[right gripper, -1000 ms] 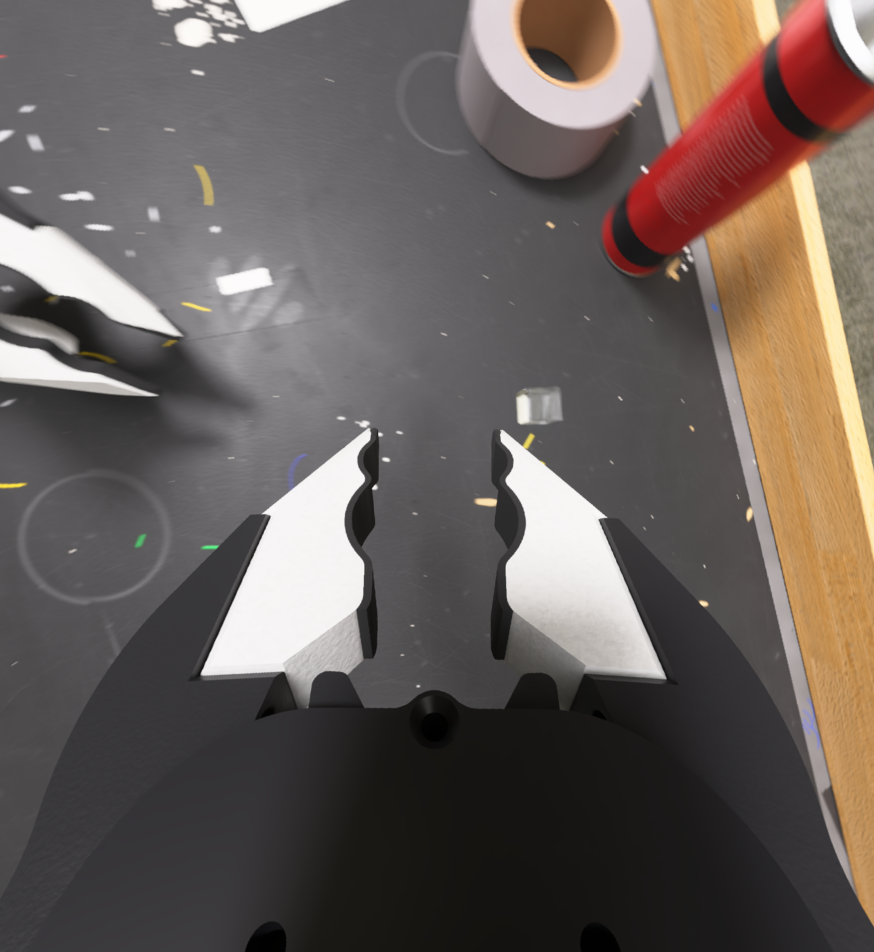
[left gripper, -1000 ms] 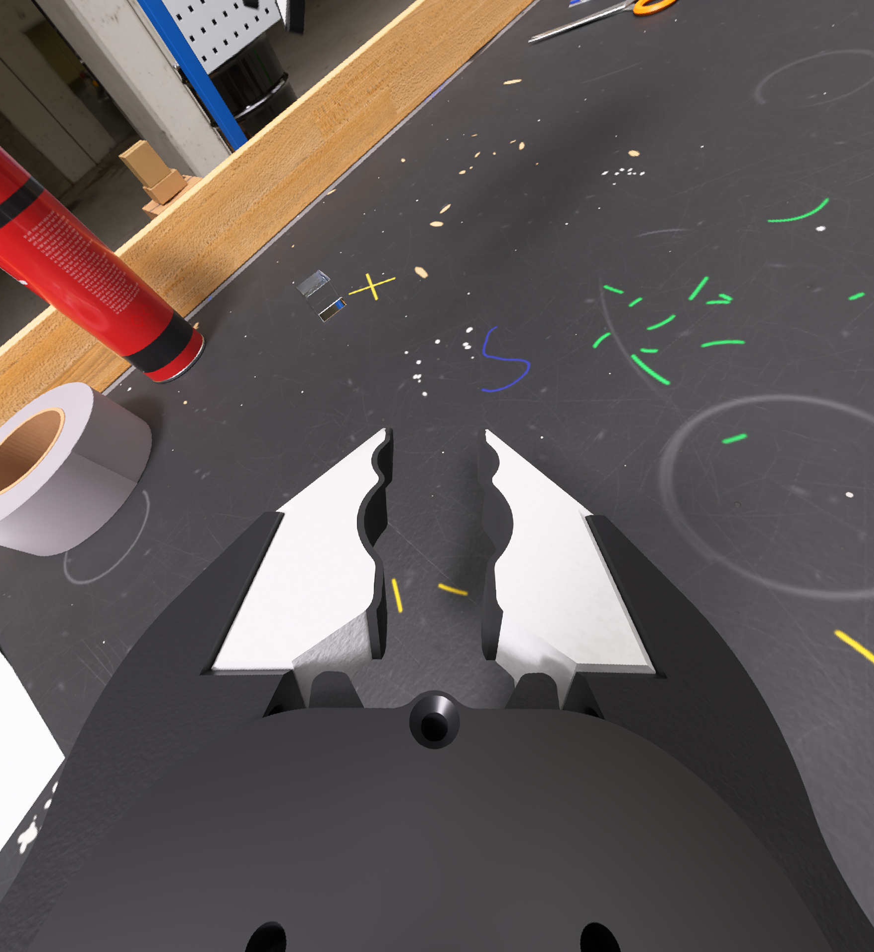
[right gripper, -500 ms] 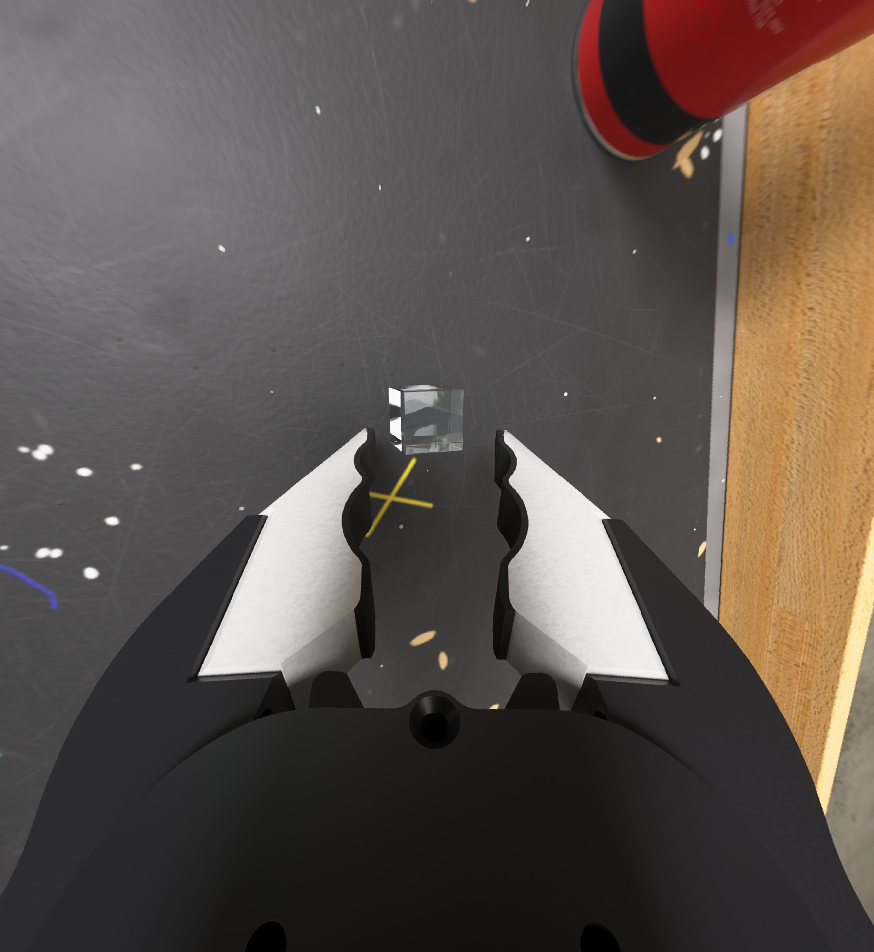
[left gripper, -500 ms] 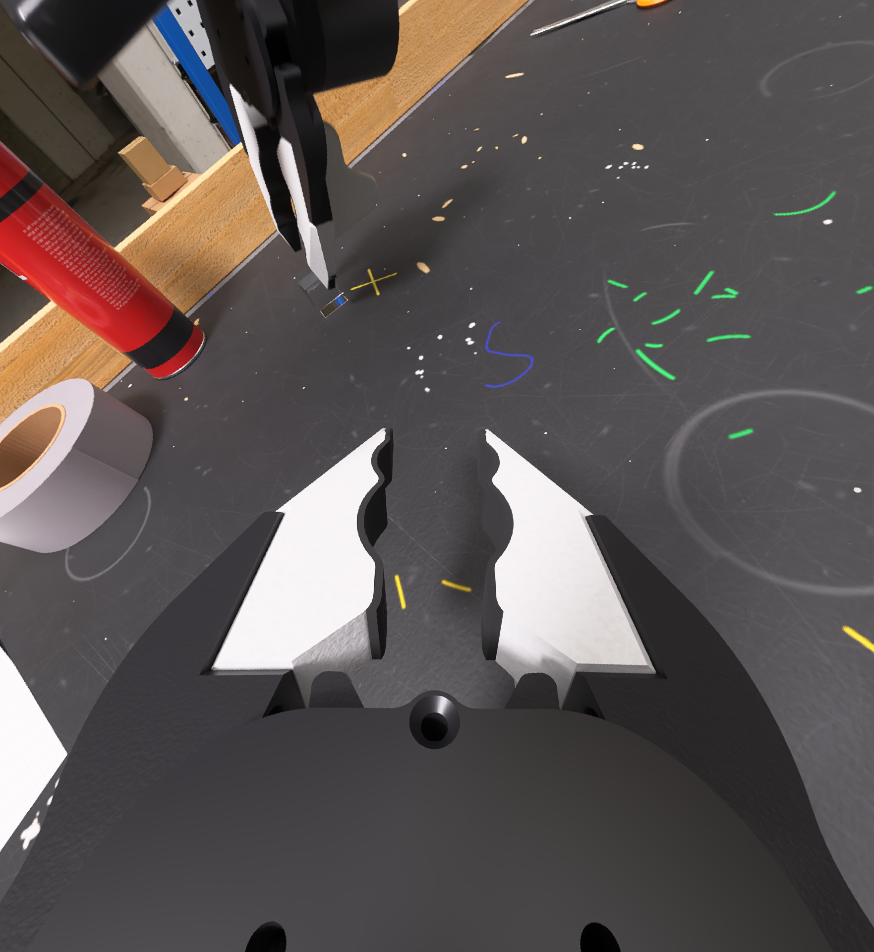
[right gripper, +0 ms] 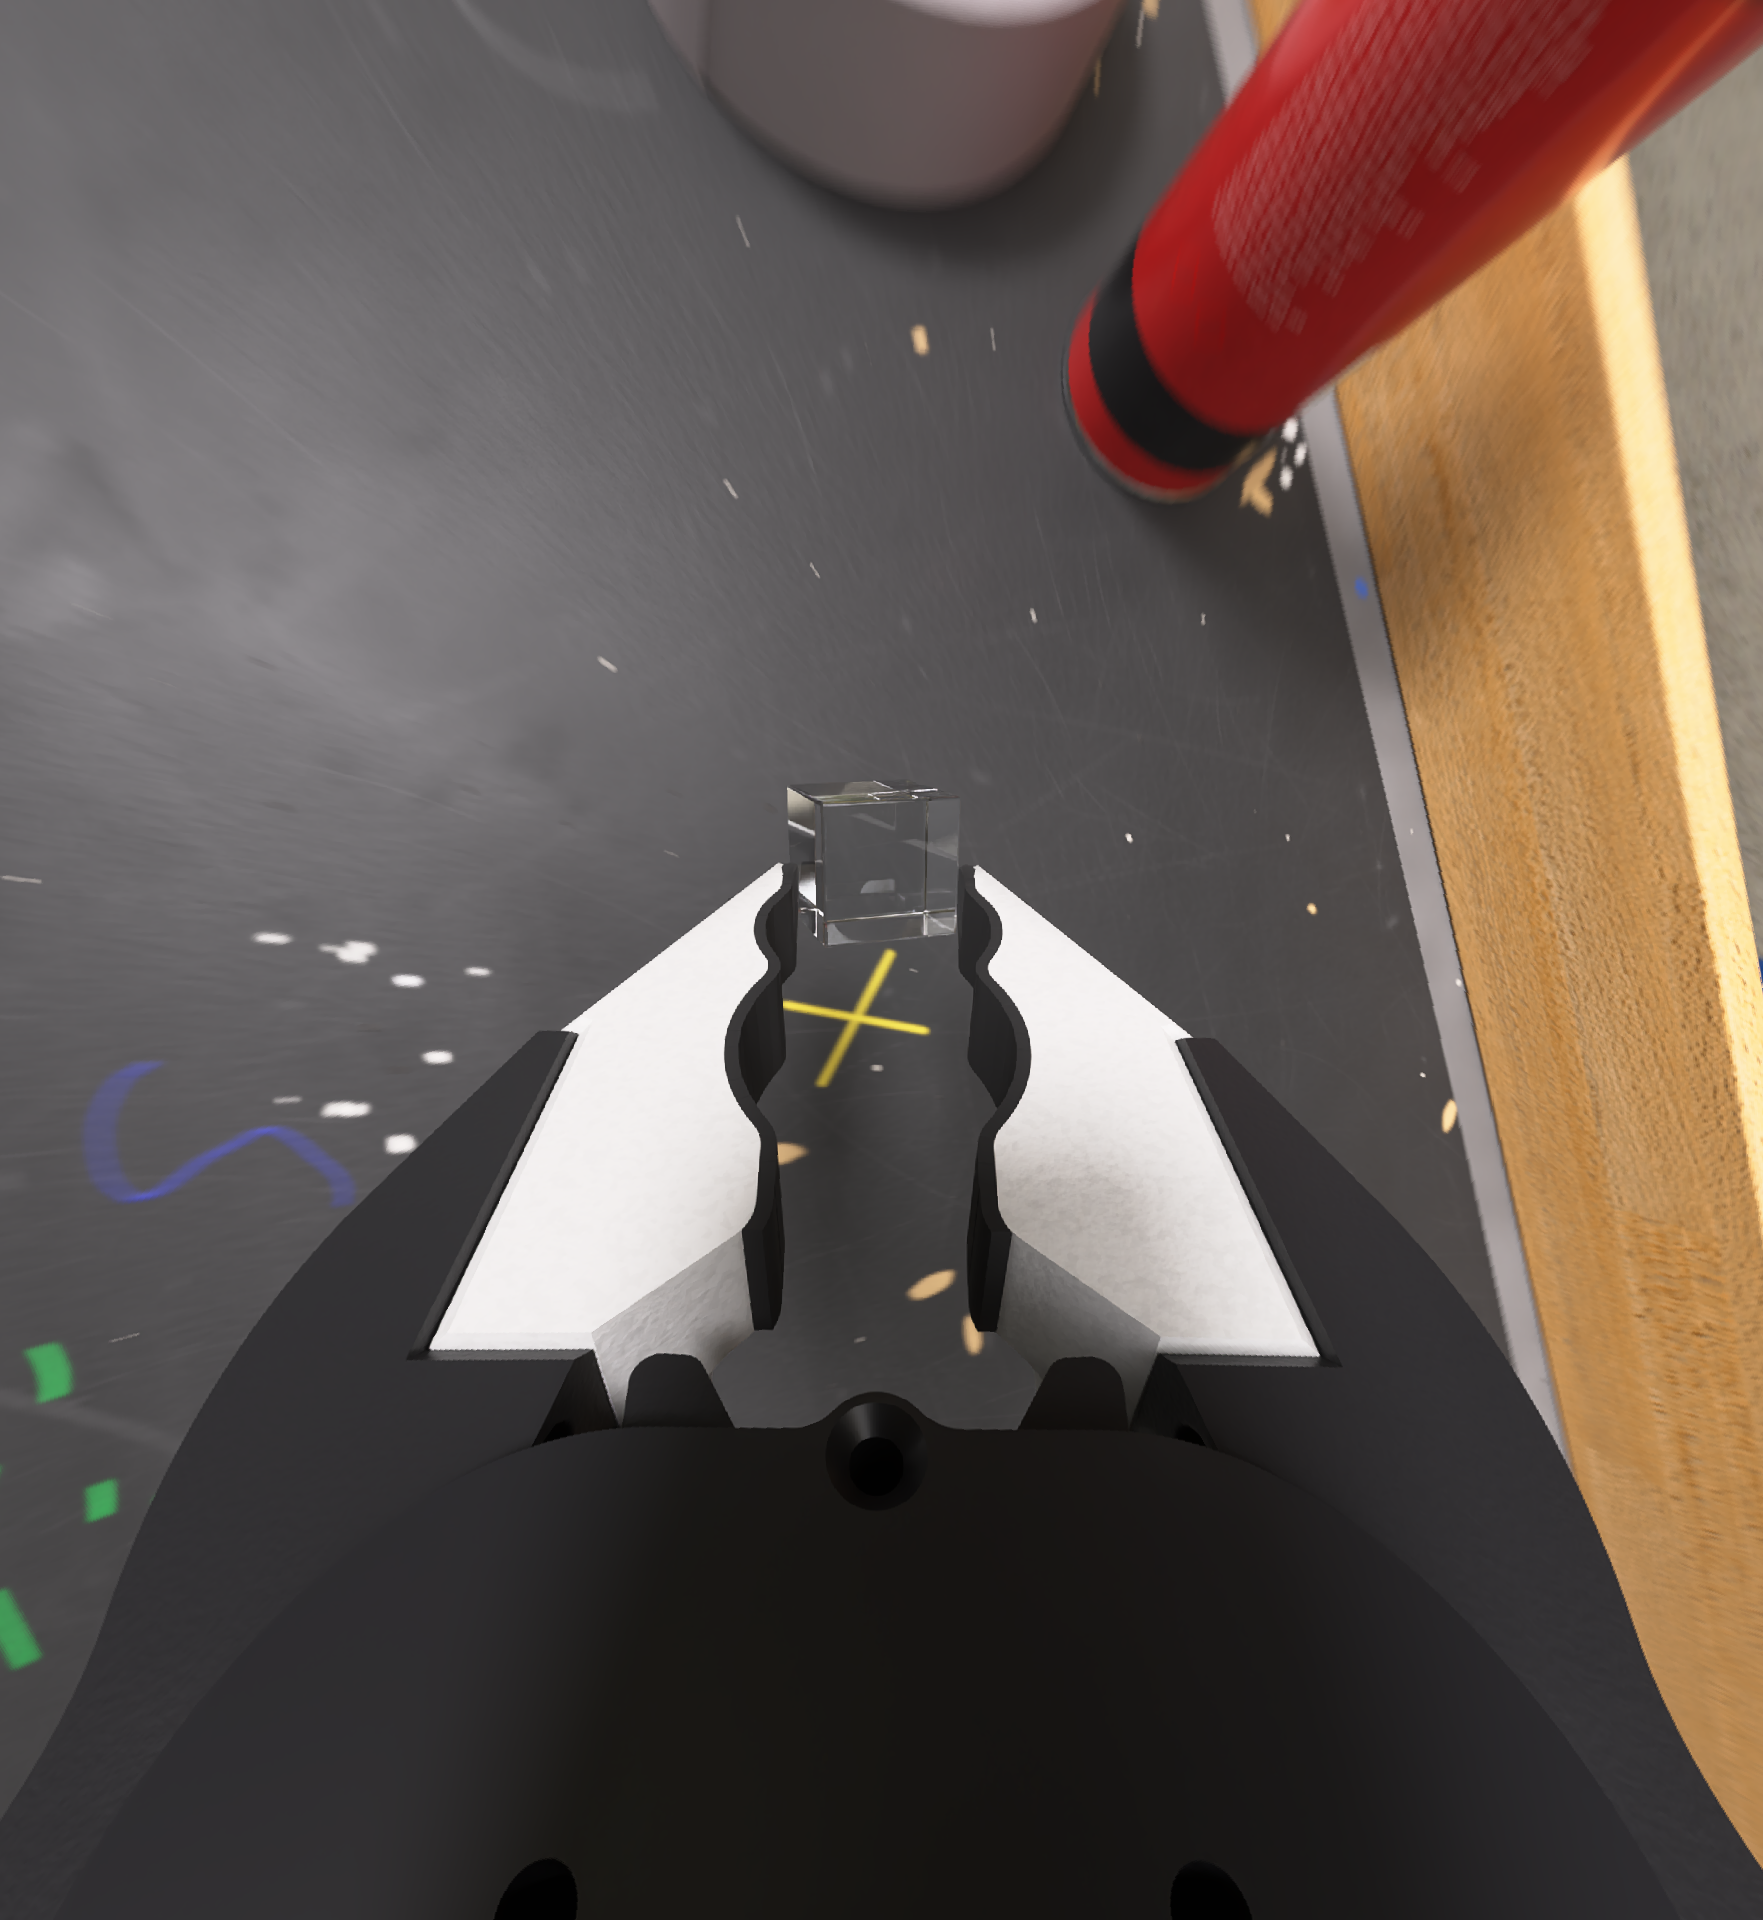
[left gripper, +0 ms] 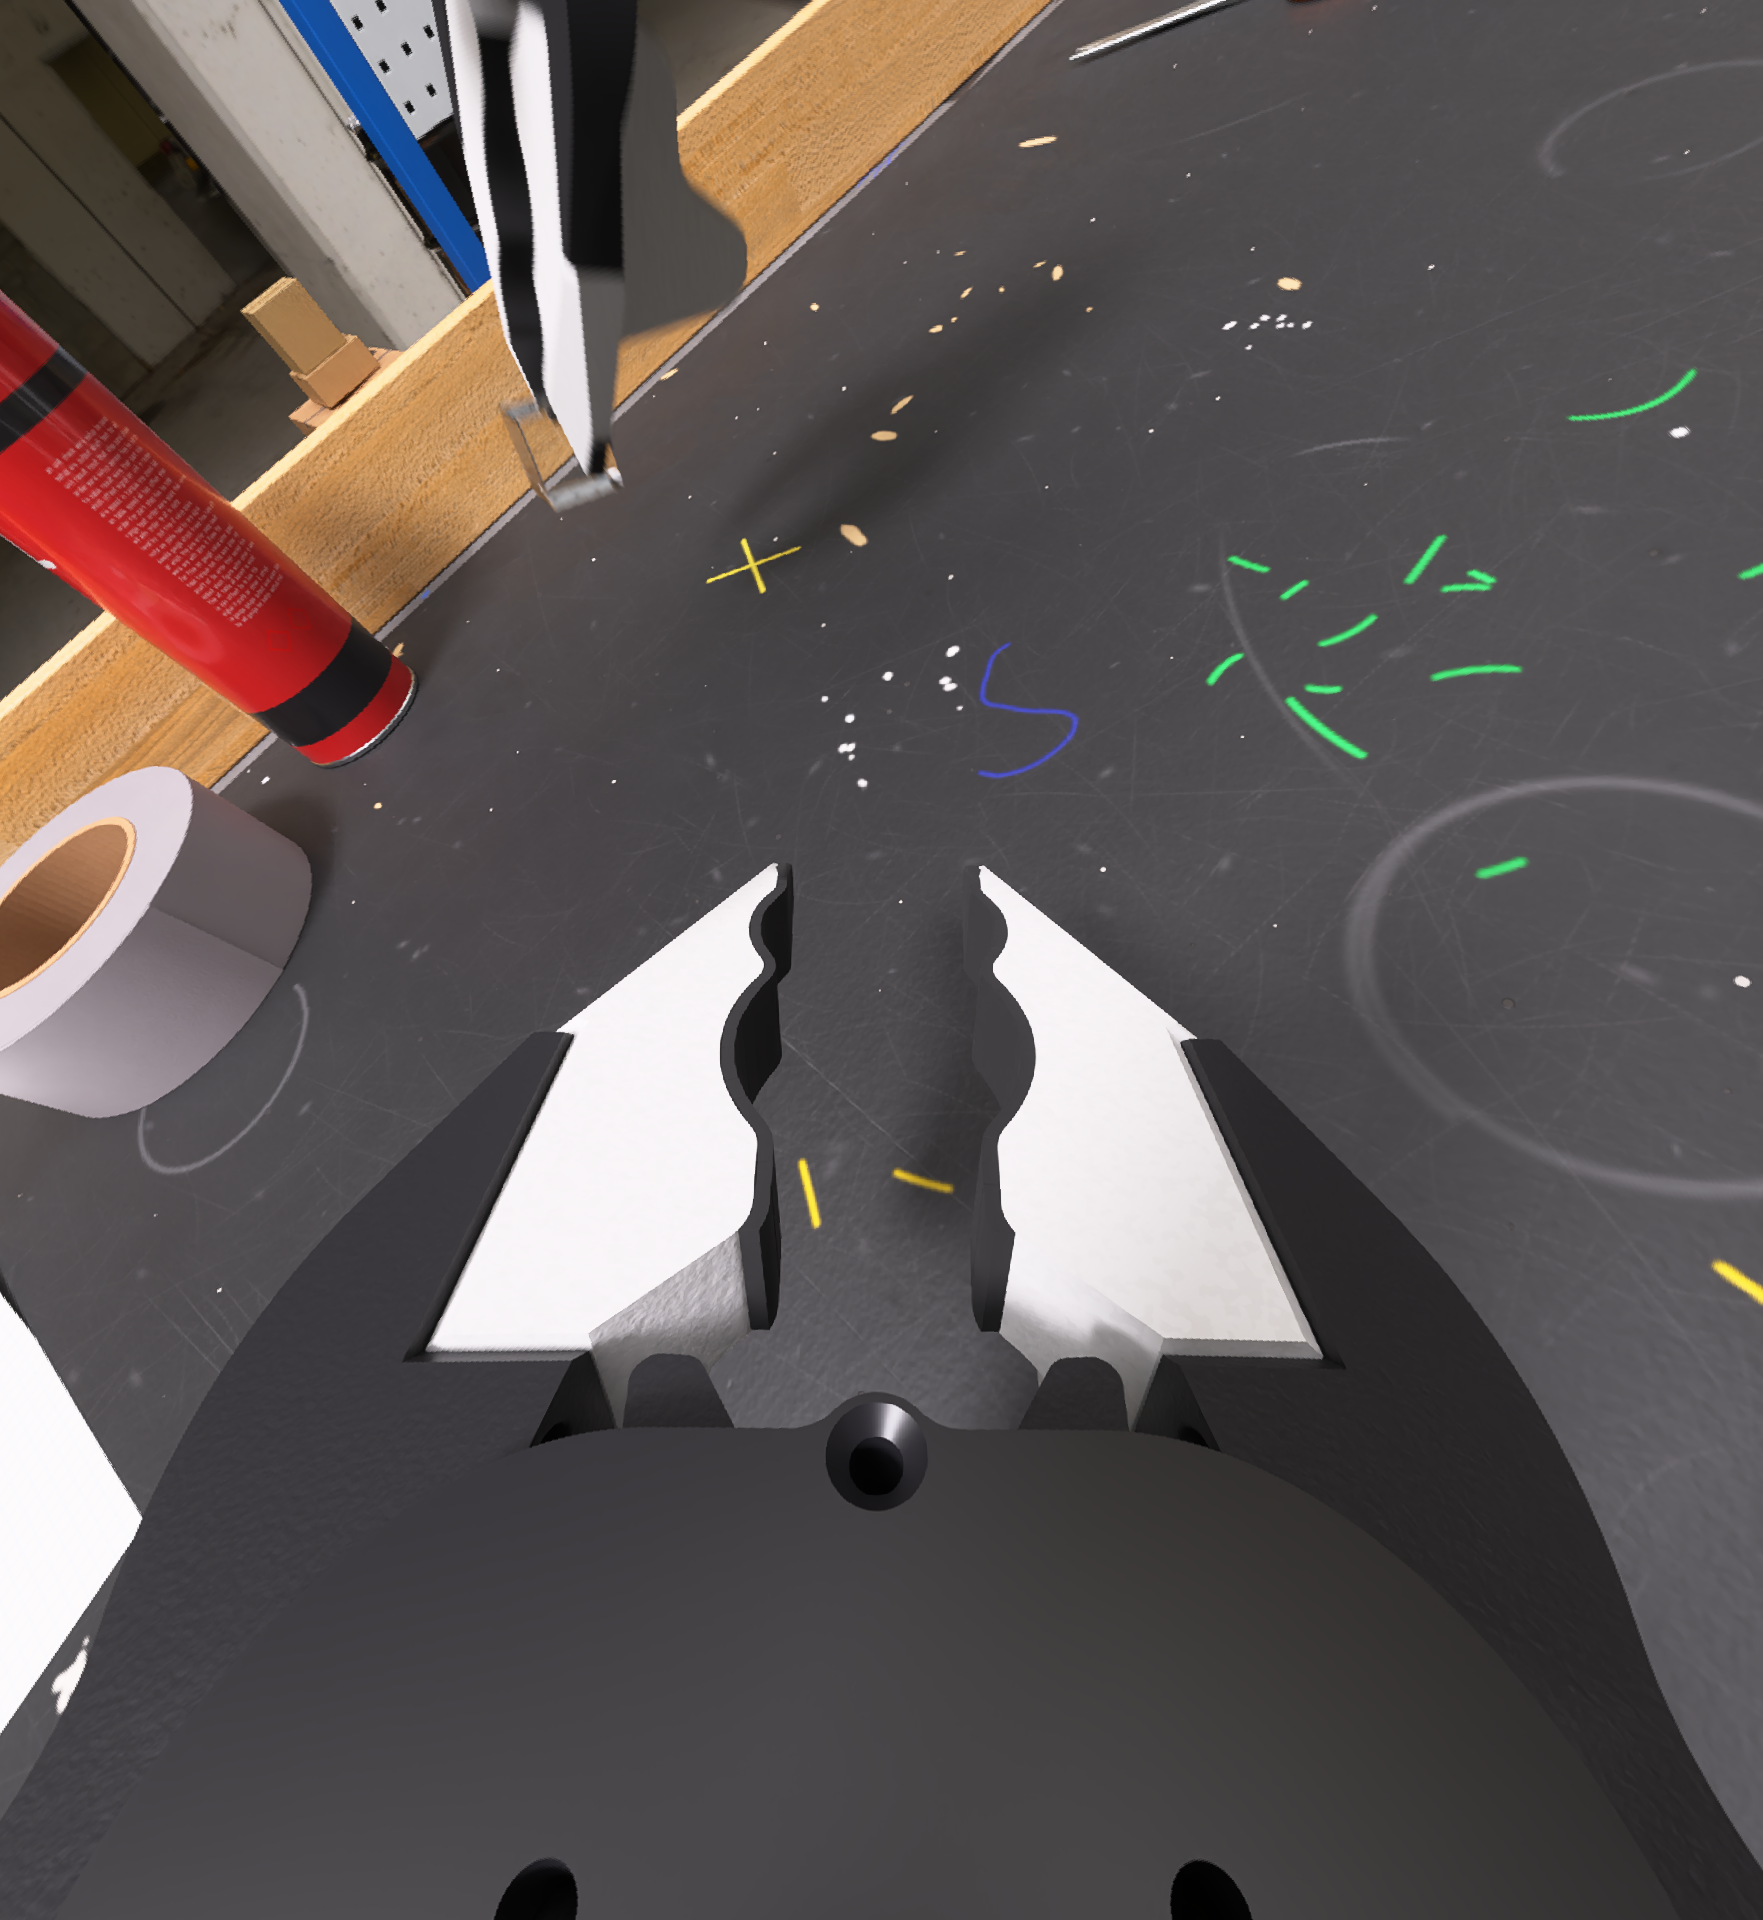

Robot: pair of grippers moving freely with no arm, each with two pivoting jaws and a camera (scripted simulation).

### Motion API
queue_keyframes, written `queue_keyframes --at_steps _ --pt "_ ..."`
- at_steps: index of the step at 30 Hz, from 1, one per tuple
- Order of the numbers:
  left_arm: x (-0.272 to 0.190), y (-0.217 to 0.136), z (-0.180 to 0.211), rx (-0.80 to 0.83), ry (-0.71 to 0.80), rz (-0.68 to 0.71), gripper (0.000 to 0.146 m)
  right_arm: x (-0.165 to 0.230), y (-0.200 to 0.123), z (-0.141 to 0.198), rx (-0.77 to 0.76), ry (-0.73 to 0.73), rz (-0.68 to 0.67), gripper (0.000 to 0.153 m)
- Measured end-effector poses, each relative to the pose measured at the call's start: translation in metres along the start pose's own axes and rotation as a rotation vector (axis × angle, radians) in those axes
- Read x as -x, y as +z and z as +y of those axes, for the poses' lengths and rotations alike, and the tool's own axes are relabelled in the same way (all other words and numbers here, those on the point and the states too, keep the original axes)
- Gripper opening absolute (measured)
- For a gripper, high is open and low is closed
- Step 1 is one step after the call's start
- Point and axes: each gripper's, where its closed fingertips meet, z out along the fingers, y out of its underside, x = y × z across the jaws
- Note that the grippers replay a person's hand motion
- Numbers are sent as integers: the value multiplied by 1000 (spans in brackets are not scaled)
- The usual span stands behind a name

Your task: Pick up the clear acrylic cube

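While clamping the clear cube (right gripper: 875, 868), the right claw (right gripper: 875, 896) stands narrowly parted.

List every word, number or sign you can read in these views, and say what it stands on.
Red can: white fine print down its side, too small and blurred to read.
Mat: a yellow cross and a blue squiggle, drawn marks, no words.
Cube in the right gripper: no writing.
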Motion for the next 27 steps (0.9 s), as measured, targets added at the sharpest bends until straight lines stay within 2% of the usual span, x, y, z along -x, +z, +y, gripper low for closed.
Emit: queue_keyframes --at_steps 3,6,10,13,18,27 --pt "-1 1 0 2 2 1 32 20 -49 -22 -171 62 -76 30" --pt "-2 2 0 3 2 3 32 51 -91 -37 -270 29 -138 30" --pt "-2 3 1 8 7 -1 32 96 -122 -57 -389 15 -295 30" --pt "0 1 1 4 6 -8 32 114 -124 -62 -446 34 -362 30" --pt "1 0 0 -2 4 -11 32 120 -115 -59 -519 117 -429 30" --pt "1 1 1 3 6 -8 32 119 -94 -46 -560 162 -409 30"
